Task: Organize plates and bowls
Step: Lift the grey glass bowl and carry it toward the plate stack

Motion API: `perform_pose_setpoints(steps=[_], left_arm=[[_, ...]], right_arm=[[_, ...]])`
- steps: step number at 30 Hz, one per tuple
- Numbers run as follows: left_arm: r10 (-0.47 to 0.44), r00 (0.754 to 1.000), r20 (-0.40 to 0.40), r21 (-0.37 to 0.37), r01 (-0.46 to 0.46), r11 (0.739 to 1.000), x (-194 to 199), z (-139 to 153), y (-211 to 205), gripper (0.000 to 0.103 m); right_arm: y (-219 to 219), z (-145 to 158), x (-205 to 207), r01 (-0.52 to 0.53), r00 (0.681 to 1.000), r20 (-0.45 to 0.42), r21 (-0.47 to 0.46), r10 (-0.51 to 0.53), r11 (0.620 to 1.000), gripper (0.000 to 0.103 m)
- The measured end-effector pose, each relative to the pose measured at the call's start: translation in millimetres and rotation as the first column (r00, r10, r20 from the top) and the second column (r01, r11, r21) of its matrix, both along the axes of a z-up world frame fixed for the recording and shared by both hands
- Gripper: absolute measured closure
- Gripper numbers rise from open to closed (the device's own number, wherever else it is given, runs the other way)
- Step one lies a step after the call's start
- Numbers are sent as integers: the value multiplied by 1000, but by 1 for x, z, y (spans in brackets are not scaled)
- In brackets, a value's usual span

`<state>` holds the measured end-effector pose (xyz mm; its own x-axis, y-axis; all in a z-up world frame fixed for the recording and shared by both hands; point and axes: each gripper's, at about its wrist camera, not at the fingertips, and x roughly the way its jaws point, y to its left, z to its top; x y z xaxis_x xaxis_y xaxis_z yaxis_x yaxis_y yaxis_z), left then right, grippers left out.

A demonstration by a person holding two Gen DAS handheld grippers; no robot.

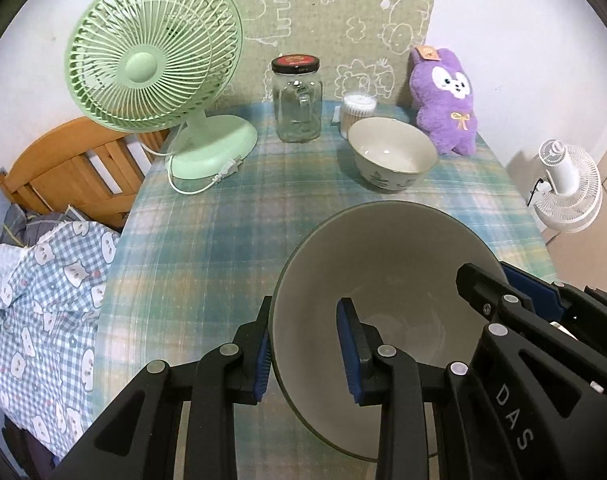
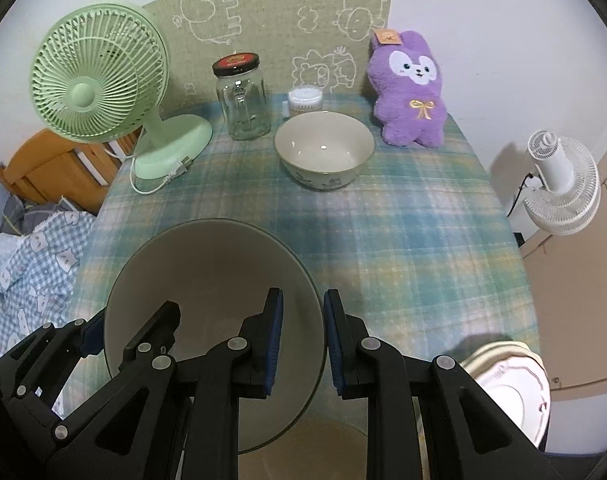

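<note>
Both grippers hold one big bowl (image 1: 387, 280) by its rim, above the near table (image 1: 223, 240). The left gripper (image 1: 307, 354) pinches its left side; the right gripper (image 2: 303, 344) pinches its right side. A small bowl (image 2: 324, 148) sits farther back.

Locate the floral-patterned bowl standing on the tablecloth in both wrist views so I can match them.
Left wrist view: the floral bowl sits right of centre in the upper half, just left of the purple plush rabbit.
Right wrist view: the floral bowl sits near centre in the upper half, right of the glass jar.
Shared landmark: the green fan at upper left in both.
</note>
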<state>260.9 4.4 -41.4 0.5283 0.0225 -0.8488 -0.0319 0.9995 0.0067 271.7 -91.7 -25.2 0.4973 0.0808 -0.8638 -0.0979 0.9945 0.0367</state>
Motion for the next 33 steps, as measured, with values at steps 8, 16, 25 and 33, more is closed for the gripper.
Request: perform_pose_setpoints(steps=[8, 16, 25, 33], left_arm=[[-6, 1000, 3, 8, 6, 1000, -34, 9, -23, 74], [-16, 1000, -19, -5, 16, 1000, -59, 2, -41, 74], [-12, 998, -64, -11, 11, 1000, -76, -17, -52, 74], [-3, 994, -110, -9, 2, 1000, -81, -36, -54, 74]], right_arm=[[-23, 10, -35, 4, 1000, 5, 9, -4, 1000, 79], [-47, 2, -66, 24, 1000, -14, 10, -24, 1000, 78], [-58, -21, -82, 27, 997, -70, 4, -27, 1000, 79], [-60, -42, -87, 25, 993, -118, 3, -25, 1000, 79]])
